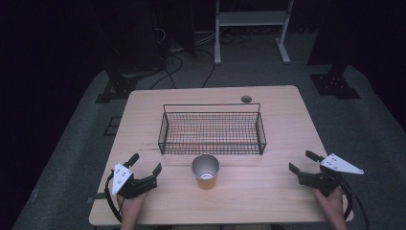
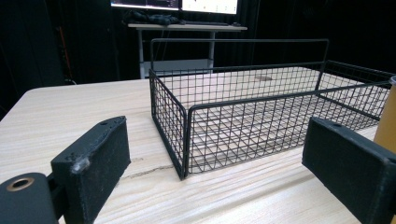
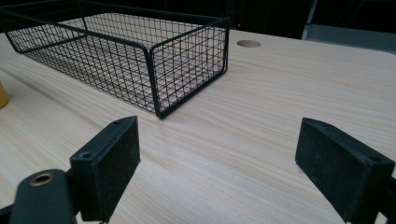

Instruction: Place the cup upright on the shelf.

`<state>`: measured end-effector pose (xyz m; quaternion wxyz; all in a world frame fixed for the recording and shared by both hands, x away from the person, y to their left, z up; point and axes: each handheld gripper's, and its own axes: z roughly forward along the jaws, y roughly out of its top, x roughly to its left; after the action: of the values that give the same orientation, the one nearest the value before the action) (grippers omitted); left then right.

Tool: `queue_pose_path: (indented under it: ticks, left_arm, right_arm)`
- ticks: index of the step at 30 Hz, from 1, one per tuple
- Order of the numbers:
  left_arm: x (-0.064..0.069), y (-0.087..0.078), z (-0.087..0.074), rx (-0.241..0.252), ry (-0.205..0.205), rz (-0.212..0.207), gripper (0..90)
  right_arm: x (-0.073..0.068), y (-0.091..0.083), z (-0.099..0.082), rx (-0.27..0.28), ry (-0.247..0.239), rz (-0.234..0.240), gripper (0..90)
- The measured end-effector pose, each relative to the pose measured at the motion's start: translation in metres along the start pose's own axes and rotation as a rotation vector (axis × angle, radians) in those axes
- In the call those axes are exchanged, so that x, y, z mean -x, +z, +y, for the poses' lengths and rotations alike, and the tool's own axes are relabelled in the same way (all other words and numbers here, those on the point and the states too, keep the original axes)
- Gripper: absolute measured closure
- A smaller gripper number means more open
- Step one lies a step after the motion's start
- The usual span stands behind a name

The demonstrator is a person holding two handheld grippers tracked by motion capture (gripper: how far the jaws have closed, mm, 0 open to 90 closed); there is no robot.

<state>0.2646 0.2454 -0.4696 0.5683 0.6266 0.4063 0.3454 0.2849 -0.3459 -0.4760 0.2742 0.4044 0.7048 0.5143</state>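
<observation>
An orange cup with a silvery inside stands upright on the wooden table, just in front of a black wire basket. The basket holds nothing. My left gripper rests open at the table's front left, left of the cup; in its own view the basket's near corner lies ahead and the cup's edge shows at the right. My right gripper stands open at the front right, with bare table between its jaws and the basket's corner ahead to the left.
A round cable hole sits near the table's far edge behind the basket. Beyond the table are a grey floor, cables and a white desk frame. A sliver of the cup shows at the left edge of the right gripper view.
</observation>
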Motion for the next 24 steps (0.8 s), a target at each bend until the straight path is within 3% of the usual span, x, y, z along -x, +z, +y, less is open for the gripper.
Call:
queue_pose_path:
  ticks: [11, 19, 24]
  left_arm:
    - [0.009, -0.002, 0.002, 0.011, 0.044, -0.060, 6.6]
    - [0.011, 0.000, 0.002, 0.009, 0.048, -0.062, 3.3]
    - [0.013, -0.001, 0.002, 0.016, 0.041, -0.088, 2.4]
  right_arm:
    - [-0.002, 0.001, 0.000, -0.012, -0.008, -0.008, 12.8]
    - [-0.001, 0.001, 0.000, -0.010, -0.002, -0.006, 12.9]
    - [-0.001, 0.001, 0.000, -0.010, -0.004, -0.006, 12.8]
